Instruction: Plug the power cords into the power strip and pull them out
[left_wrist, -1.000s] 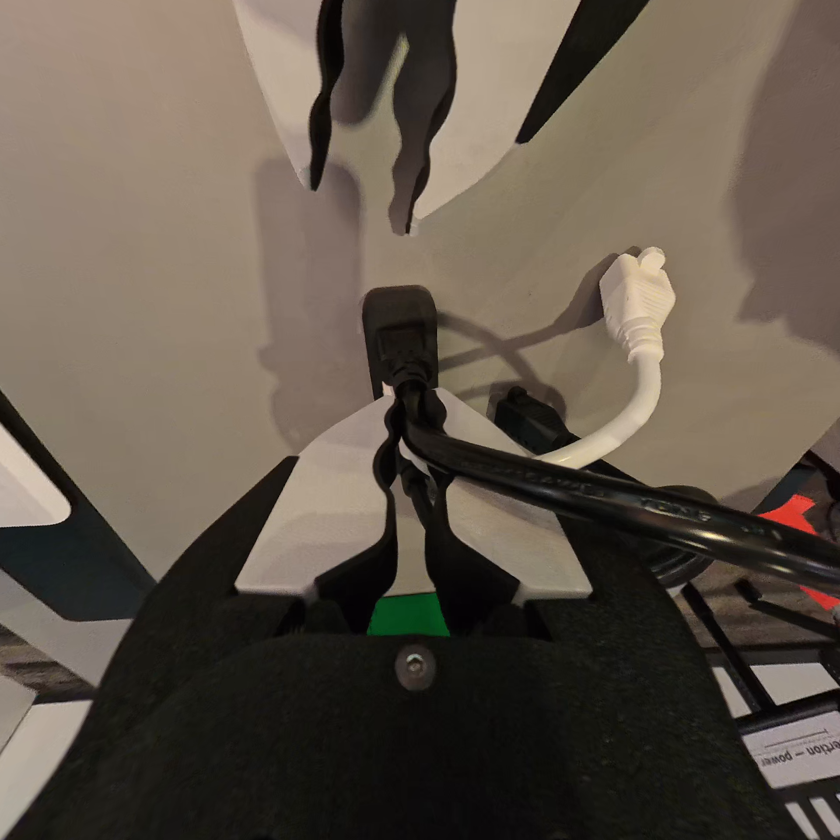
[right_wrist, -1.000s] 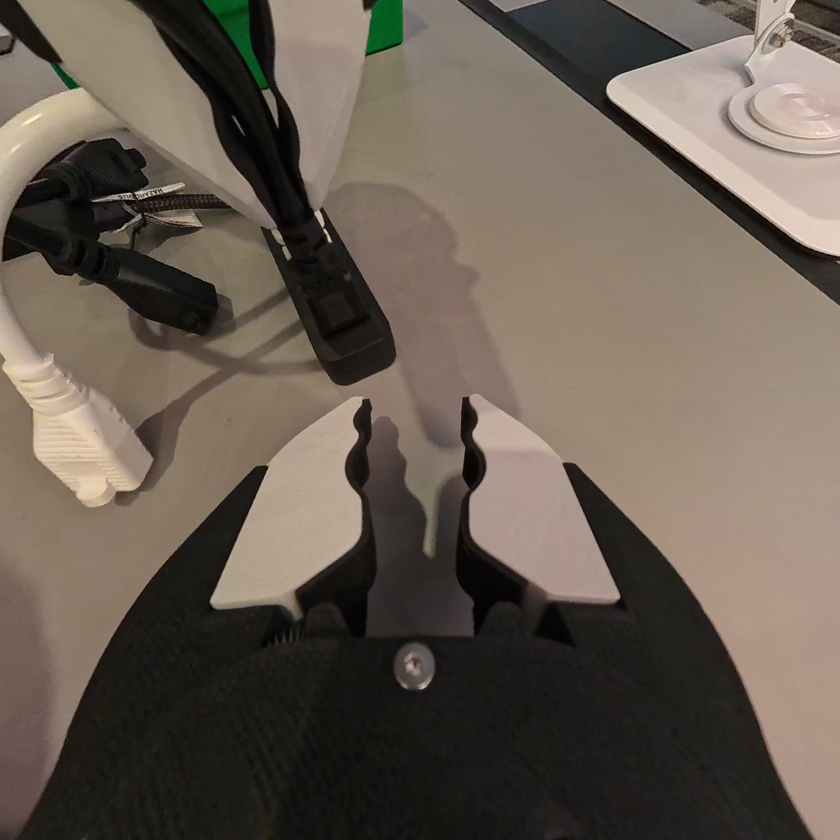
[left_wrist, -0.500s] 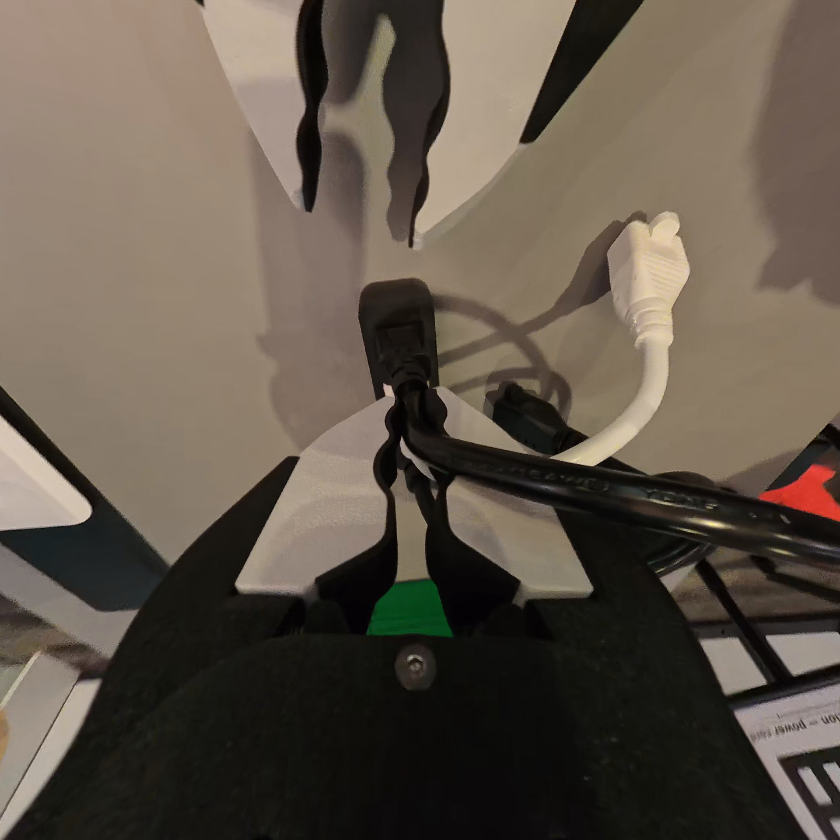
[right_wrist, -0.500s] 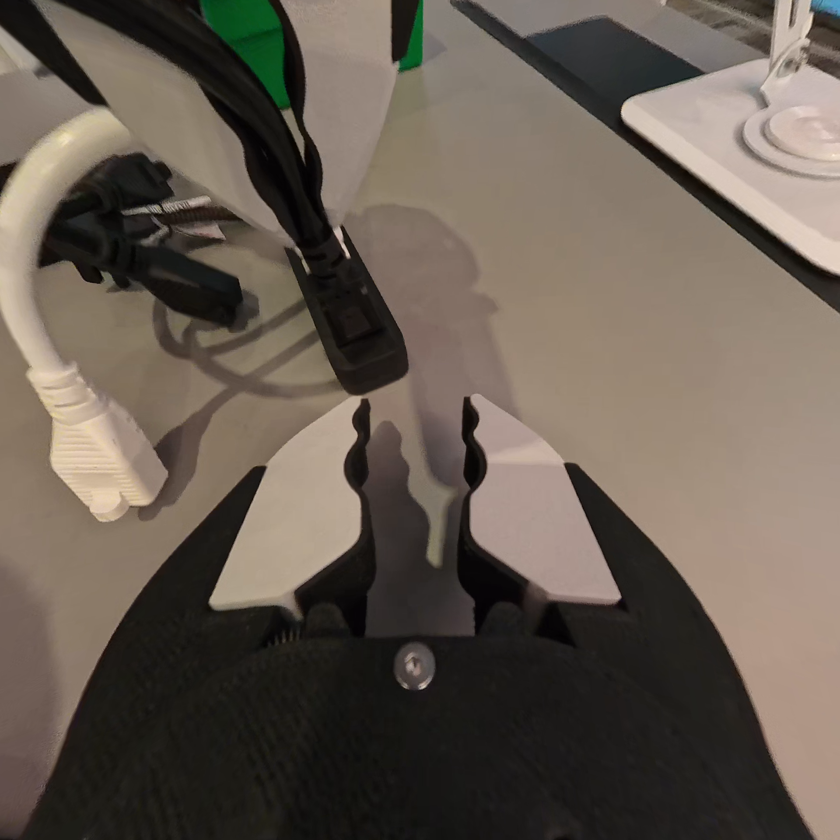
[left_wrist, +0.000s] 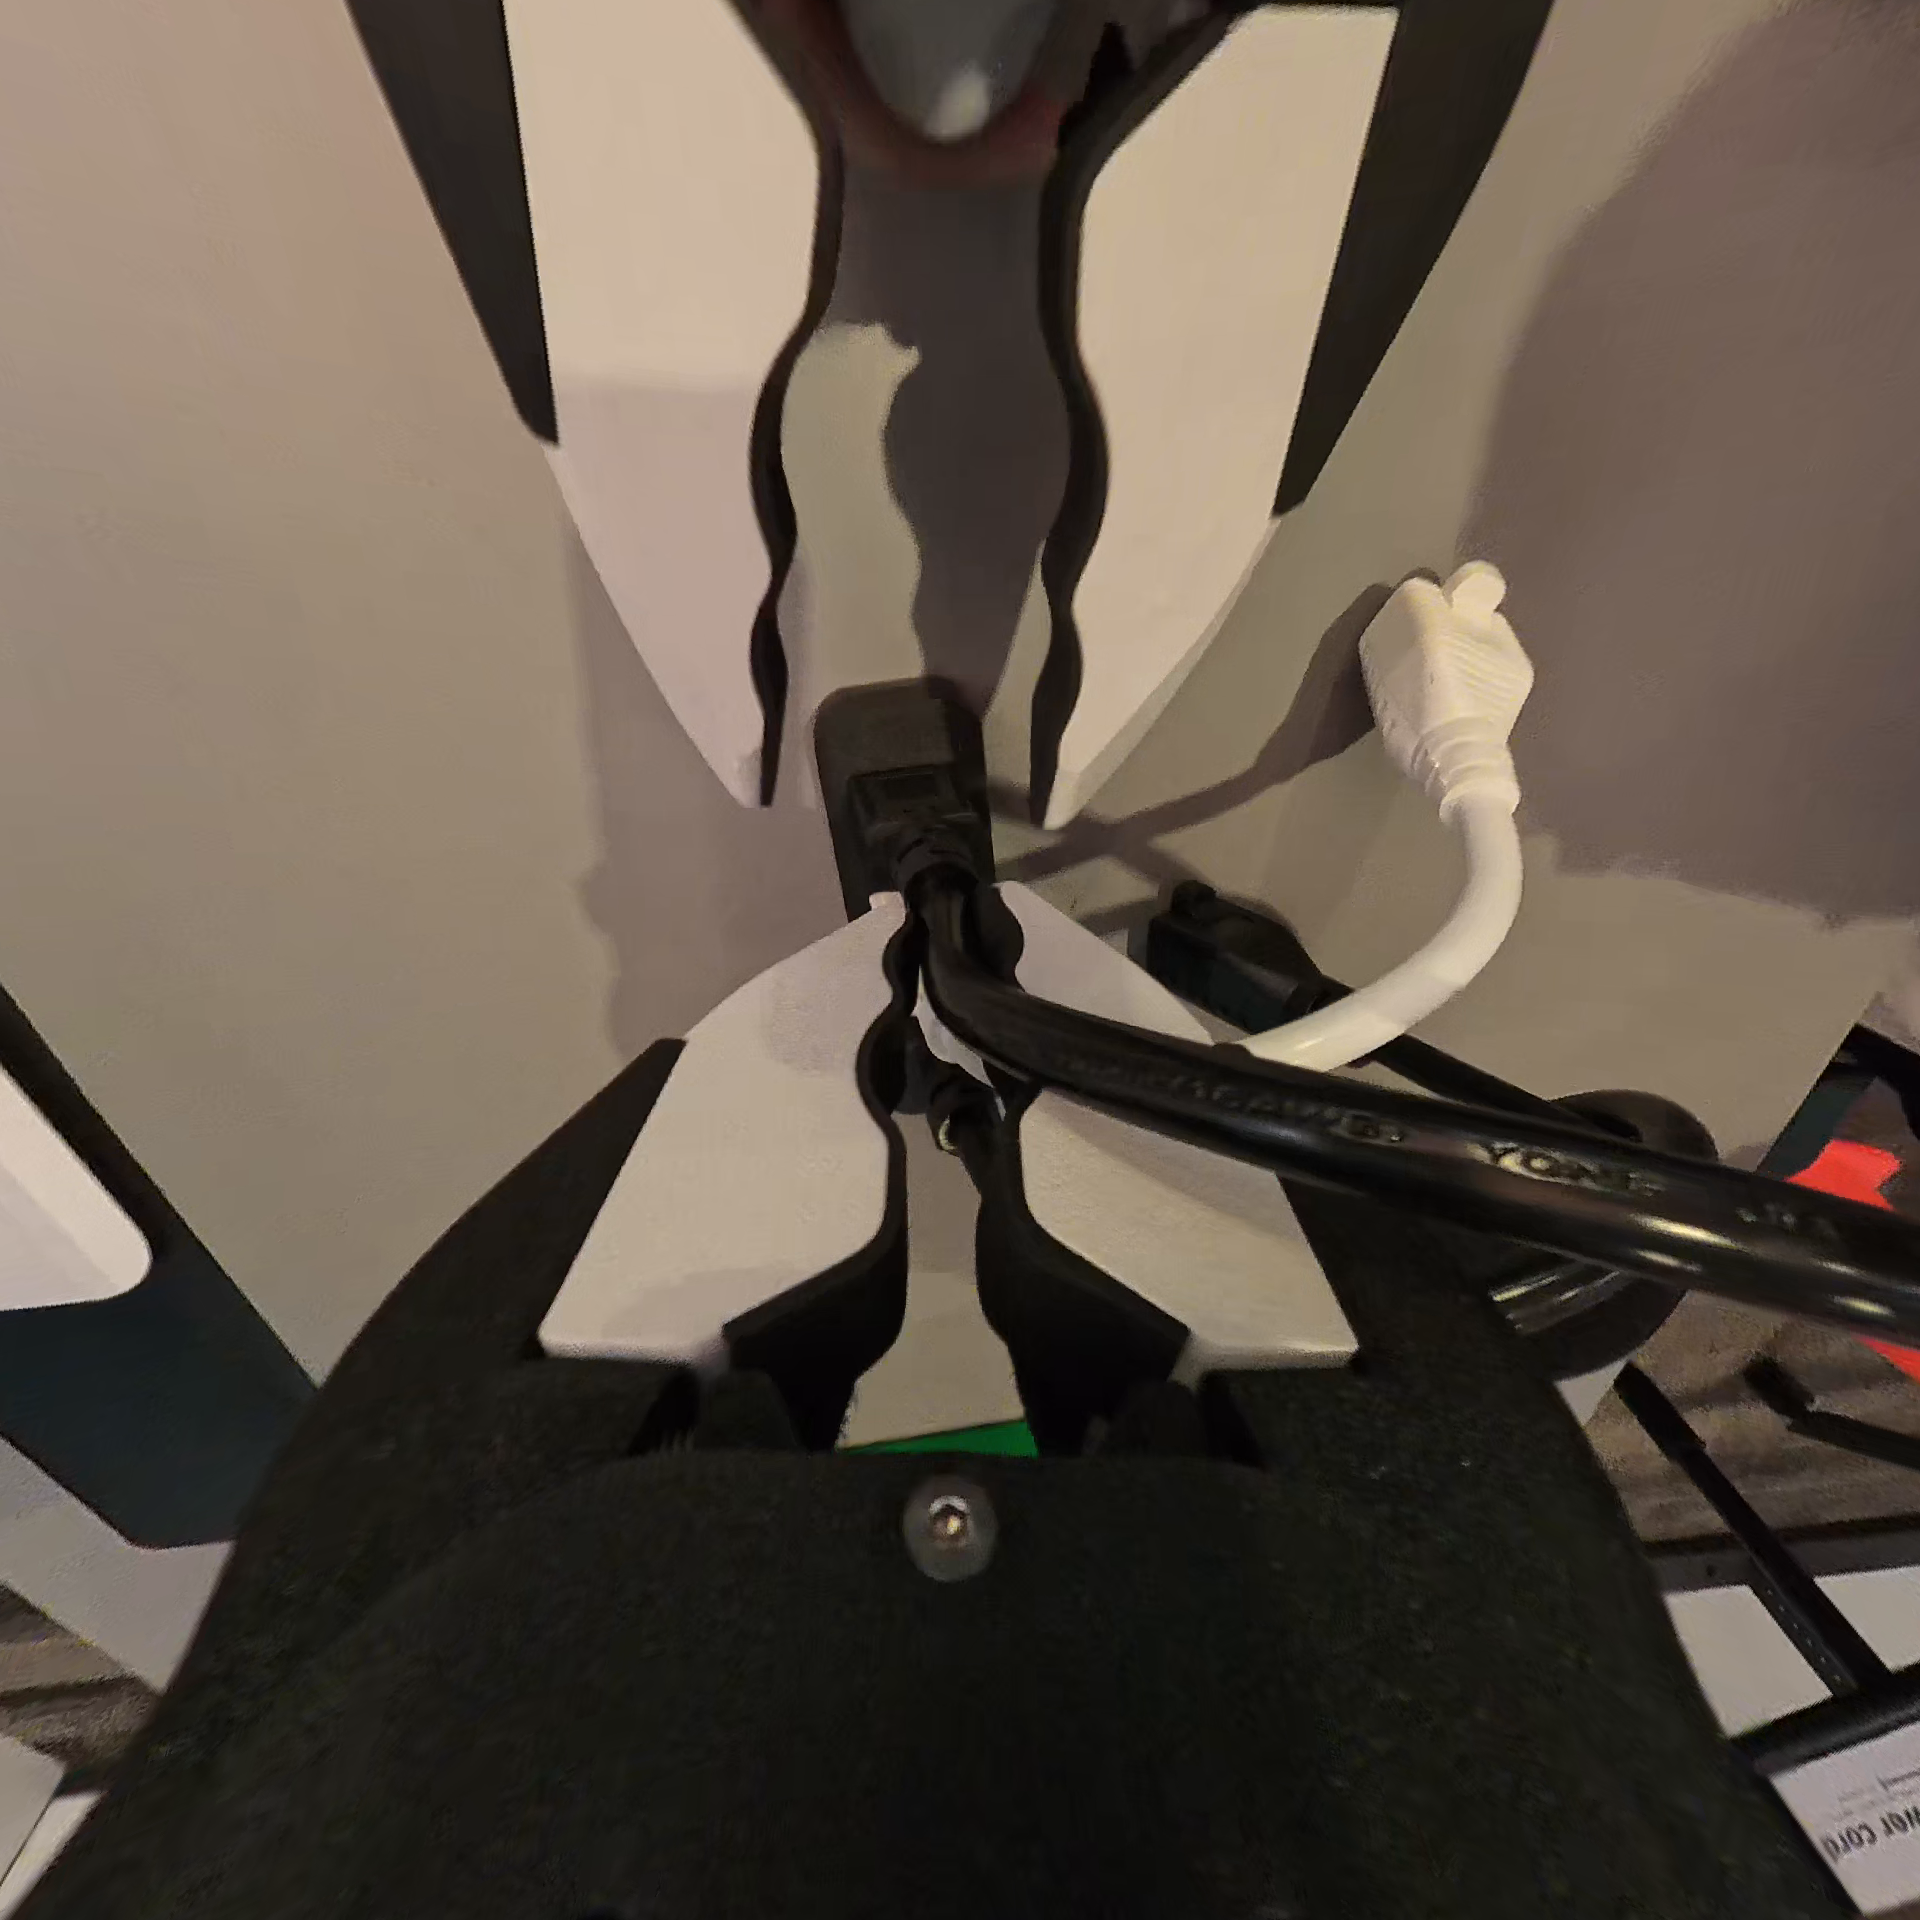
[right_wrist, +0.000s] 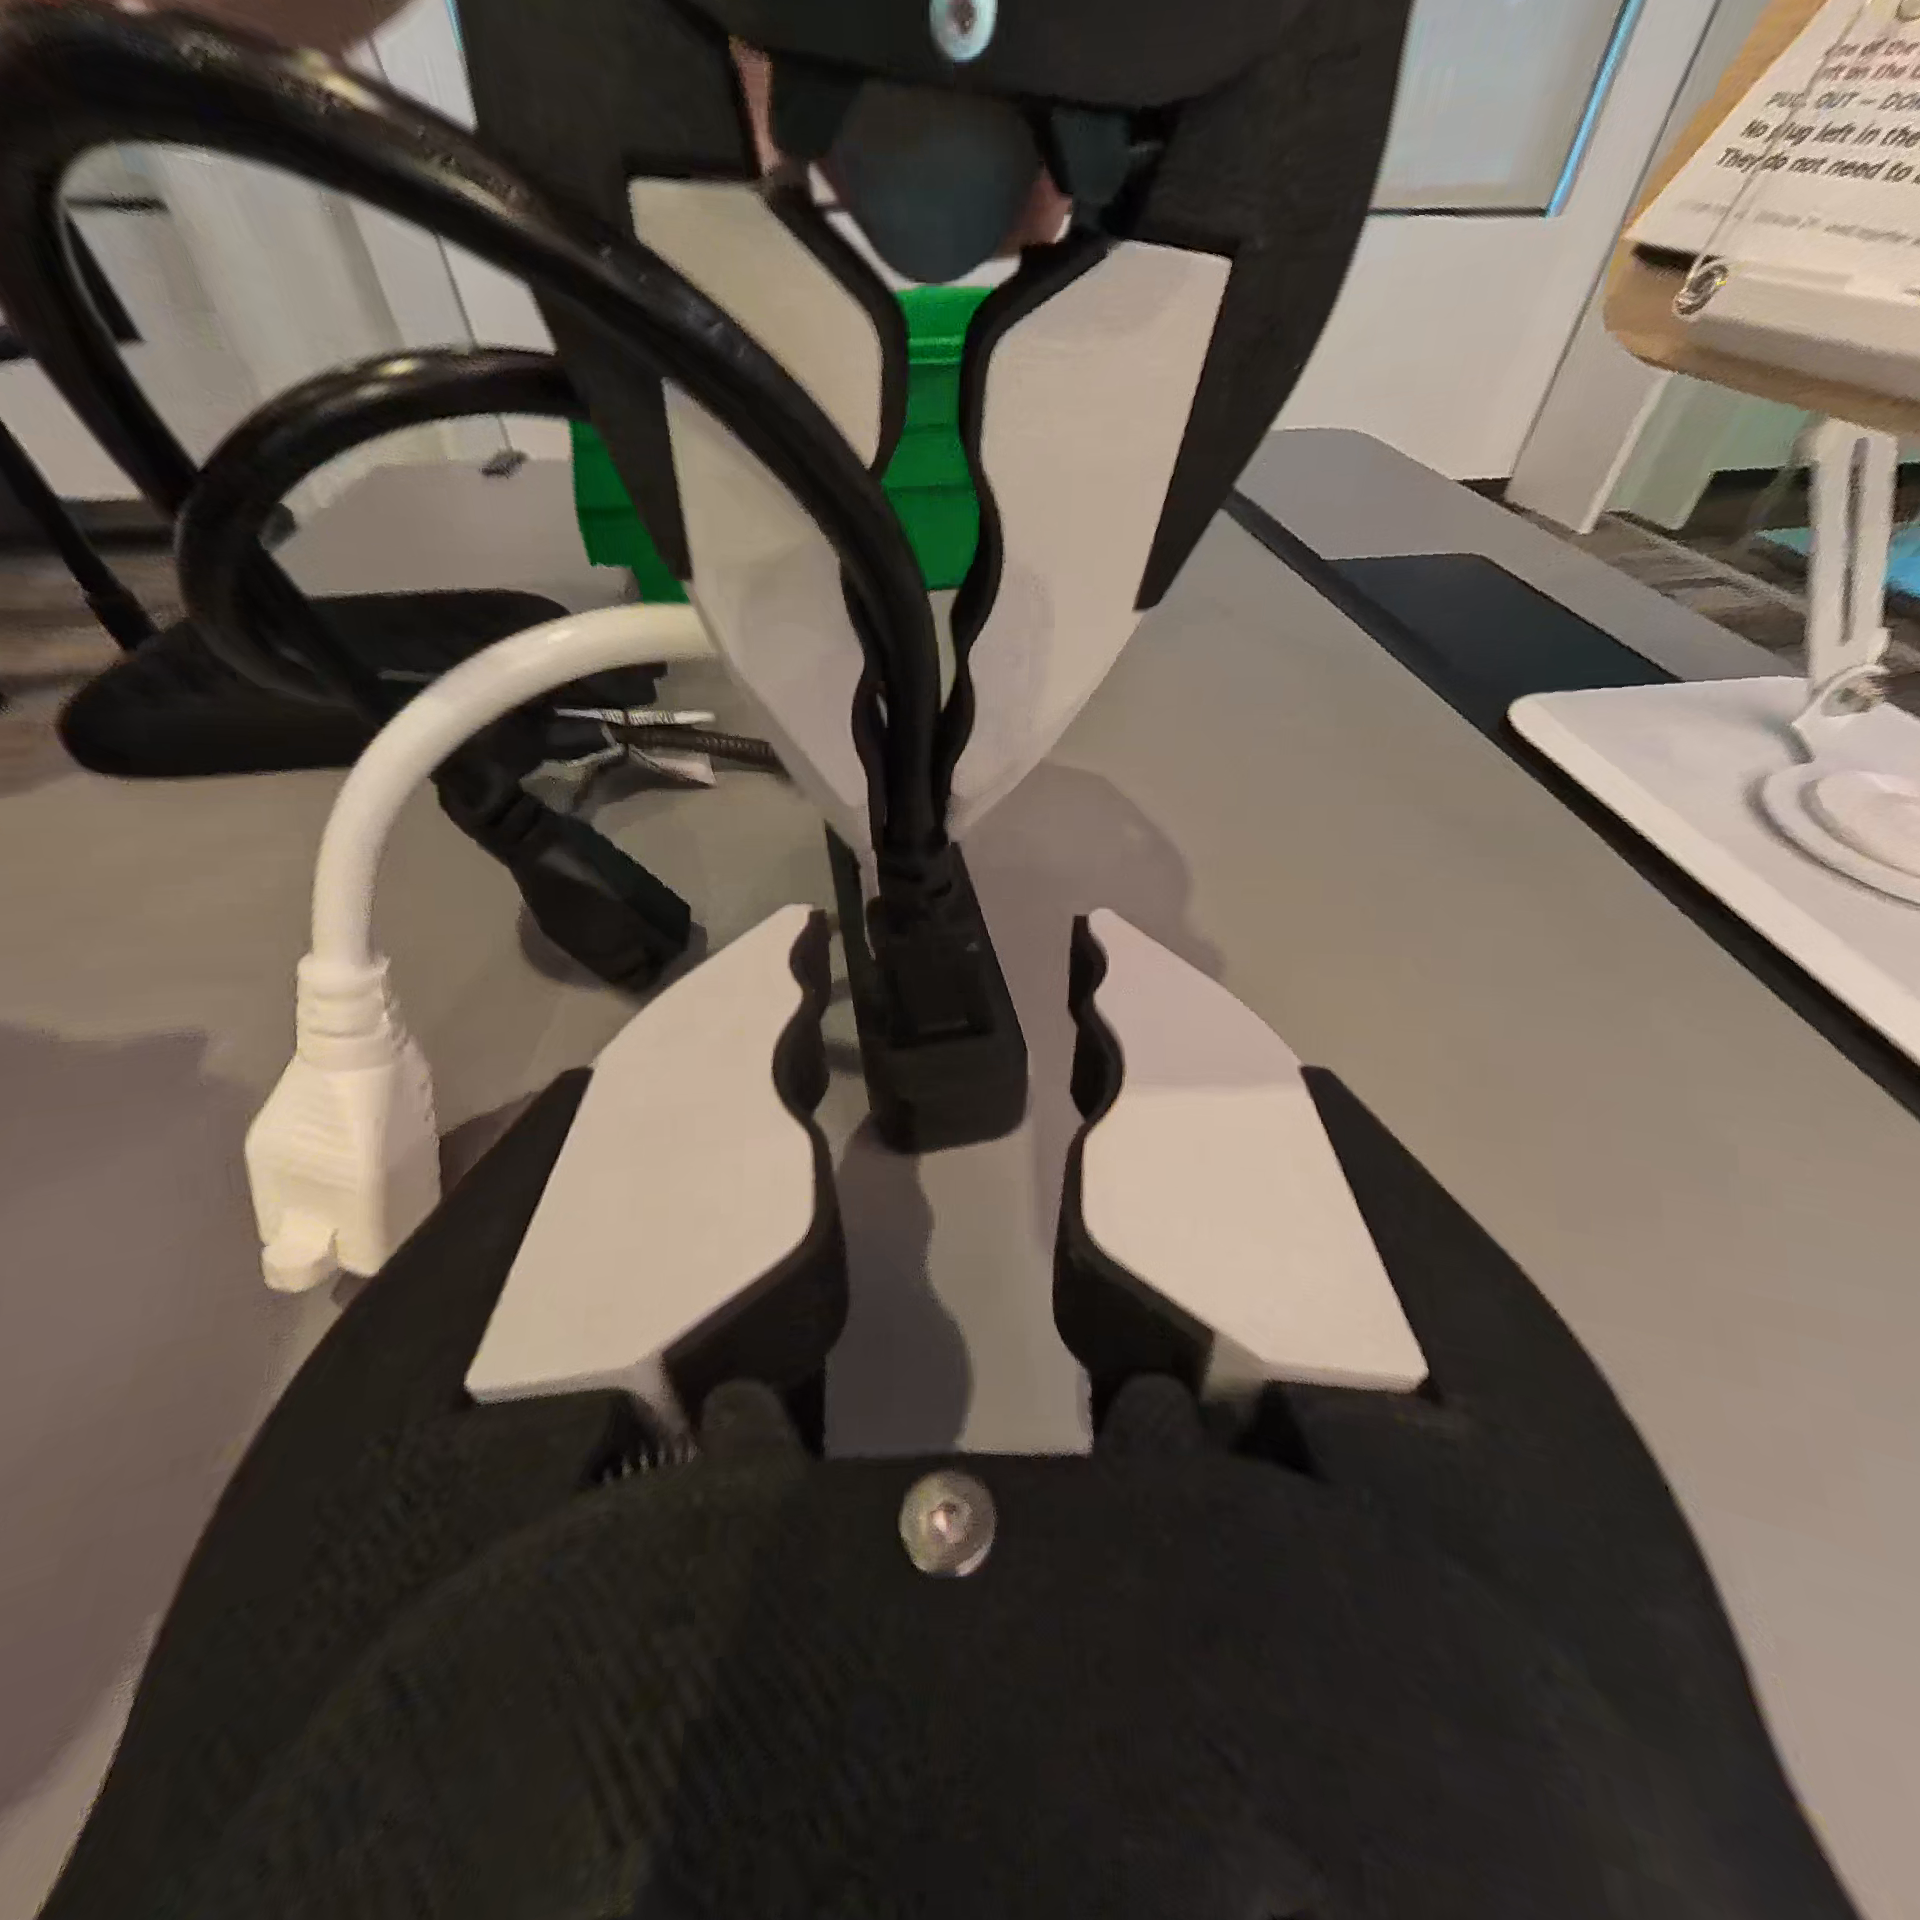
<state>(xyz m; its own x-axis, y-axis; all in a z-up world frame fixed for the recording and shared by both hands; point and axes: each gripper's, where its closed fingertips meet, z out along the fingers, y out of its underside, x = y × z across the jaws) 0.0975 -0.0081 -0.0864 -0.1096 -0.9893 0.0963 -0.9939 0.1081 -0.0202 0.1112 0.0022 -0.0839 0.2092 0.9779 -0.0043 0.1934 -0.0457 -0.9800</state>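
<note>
My left gripper is shut on a thick black power cord just behind its plug. The plug sits in the end of a narrow black power strip lying on the grey table. My right gripper is open and faces the left one. Its fingers stand on either side of the power strip's end without touching it. It also shows at the top of the left wrist view. The left gripper and the looping cord show in the right wrist view.
A white plug on a short white cord lies left of the strip, also in the left wrist view. A second black connector lies beside it. A green block stands behind. A white stand base sits at right. My left and right fingertips are right by each other.
My right gripper has moved forward toward the left one, still open, and its fingers now flank the power strip's end. The left gripper keeps its hold on the black cord.
</note>
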